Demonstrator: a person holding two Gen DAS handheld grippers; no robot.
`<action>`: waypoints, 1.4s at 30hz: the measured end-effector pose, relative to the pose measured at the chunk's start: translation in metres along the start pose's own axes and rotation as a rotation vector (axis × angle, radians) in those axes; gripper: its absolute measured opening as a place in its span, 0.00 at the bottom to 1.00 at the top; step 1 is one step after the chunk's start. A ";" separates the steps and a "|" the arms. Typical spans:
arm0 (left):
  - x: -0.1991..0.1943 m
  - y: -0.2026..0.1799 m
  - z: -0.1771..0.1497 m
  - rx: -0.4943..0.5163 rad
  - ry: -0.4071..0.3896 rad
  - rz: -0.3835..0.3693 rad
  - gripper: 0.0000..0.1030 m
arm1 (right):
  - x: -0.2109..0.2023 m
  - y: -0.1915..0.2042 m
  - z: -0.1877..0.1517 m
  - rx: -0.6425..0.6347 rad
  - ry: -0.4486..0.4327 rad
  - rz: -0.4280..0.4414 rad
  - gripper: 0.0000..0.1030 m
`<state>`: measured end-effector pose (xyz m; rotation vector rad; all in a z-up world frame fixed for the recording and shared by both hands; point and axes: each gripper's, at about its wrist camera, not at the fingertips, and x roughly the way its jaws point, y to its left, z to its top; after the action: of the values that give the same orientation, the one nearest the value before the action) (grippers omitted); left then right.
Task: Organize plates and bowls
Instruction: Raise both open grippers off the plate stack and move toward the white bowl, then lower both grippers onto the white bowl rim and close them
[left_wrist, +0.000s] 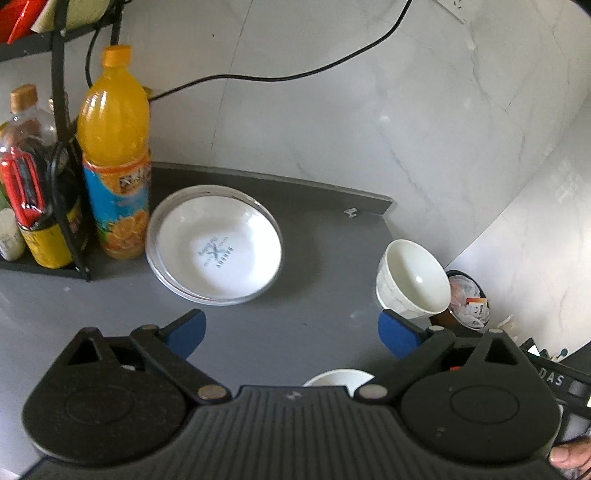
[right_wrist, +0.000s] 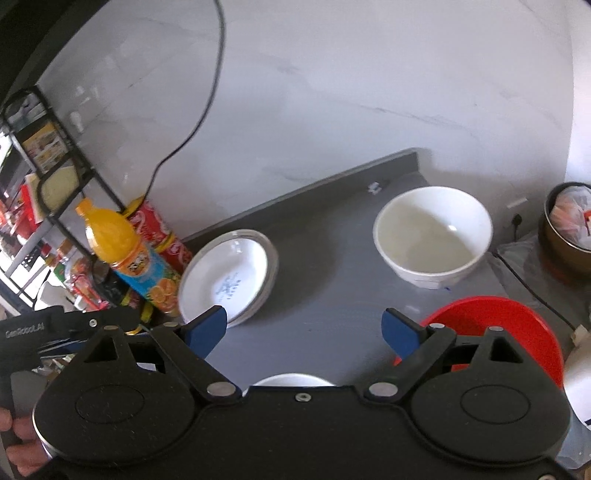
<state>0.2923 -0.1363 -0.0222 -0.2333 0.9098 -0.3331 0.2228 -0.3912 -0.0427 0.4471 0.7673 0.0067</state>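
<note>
— On the grey counter, what's the biggest thing you see?

— The stack of shallow white plates, a white one sitting inside a clear glass one, printed mark in its middle. Take that as the landmark. Just to its left stands the orange juice bottle, close against the stack's rim, and past the bottle a black wire rack crowded with other bottles.

— And the bowls?

— A deep white bowl sits well apart from the plates on their right, toward the counter's back corner, upright. Nearer than that bowl, farther right of the plates again, there's a red bowl, partly hidden behind the right gripper's finger. A smaller white dish peeps out nearer than the plates, mostly covered by the gripper body.

— What are the grippers doing?

— The left gripper hangs over bare counter nearer than the plates, jaws spread wide, nothing between them. Its blue right pad lines up just under the white bowl; I can't tell if it touches.

— The right one?

— The right gripper is also spread wide and holding nothing. Its left blue pad overlaps the near edge of the plate stack in view, the right pad the red bowl's rim; contact I can't judge.
</note>
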 end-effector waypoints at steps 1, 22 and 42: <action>0.002 -0.003 -0.001 -0.004 -0.002 0.005 0.97 | 0.000 -0.005 0.001 0.002 0.004 -0.003 0.88; 0.075 -0.066 0.008 -0.018 0.018 0.009 0.64 | 0.046 -0.107 0.043 0.094 0.066 -0.125 0.71; 0.179 -0.105 0.025 -0.135 0.122 -0.005 0.48 | 0.113 -0.164 0.056 0.214 0.173 -0.155 0.51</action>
<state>0.3952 -0.2992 -0.1029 -0.3422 1.0533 -0.2937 0.3171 -0.5425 -0.1473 0.5942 0.9768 -0.1854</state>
